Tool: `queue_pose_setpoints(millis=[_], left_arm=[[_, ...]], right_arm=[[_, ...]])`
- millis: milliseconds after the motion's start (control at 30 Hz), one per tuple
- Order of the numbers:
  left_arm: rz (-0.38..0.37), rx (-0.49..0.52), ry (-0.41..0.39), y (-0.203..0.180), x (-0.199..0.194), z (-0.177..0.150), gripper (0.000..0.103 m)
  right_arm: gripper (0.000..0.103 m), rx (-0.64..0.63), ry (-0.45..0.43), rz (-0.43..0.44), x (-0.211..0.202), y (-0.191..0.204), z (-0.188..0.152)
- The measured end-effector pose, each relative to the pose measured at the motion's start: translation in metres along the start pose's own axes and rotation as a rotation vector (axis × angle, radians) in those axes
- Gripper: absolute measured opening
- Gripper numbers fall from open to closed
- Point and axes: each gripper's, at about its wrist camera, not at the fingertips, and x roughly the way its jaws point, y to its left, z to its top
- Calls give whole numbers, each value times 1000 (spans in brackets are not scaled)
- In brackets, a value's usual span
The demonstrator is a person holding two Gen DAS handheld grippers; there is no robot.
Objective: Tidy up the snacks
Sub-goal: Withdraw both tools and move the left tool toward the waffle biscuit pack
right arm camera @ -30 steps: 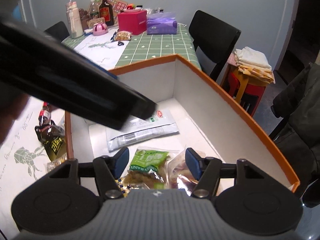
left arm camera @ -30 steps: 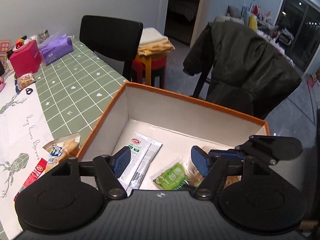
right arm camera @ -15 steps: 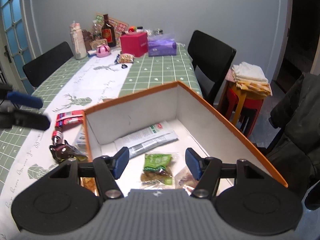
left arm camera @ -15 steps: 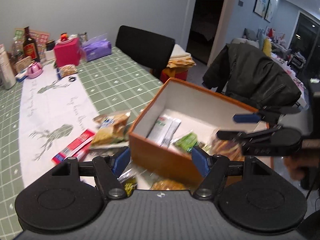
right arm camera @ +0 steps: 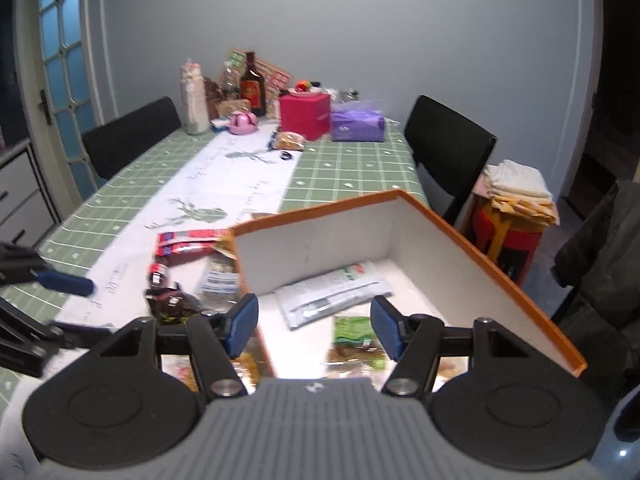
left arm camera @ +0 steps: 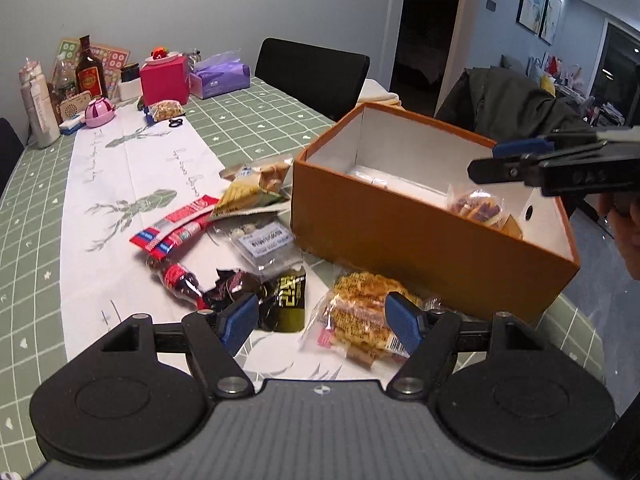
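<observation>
Here the orange box (left arm camera: 420, 236), white inside, sits on the table (left arm camera: 36, 216) holding several packets. Loose snacks (left arm camera: 256, 240) lie just left of it. The left gripper (left arm camera: 322, 318), jaws just widened and empty, hangs over a cracker bag (left arm camera: 356, 312). The right gripper (right arm camera: 312, 326) hovers above the box, half spread, empty.
</observation>
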Motion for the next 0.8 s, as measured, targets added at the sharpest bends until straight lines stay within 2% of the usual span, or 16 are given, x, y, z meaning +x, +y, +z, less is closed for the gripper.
queue_pose_setpoints(millis=[100, 267, 400, 800], left_arm=[[25, 9, -19, -2, 5, -14, 86], [-35, 25, -4, -12, 16, -25, 90], [-15, 89, 19, -28, 31, -29, 90], [-18, 174, 35, -56, 68, -17, 90]], right_arm=[[61, -20, -8, 15, -3, 11, -3], [61, -49, 2, 30, -2, 21, -4], [61, -51, 14, 34, -1, 23, -6], [61, -47, 17, 53, -5, 17, -9]])
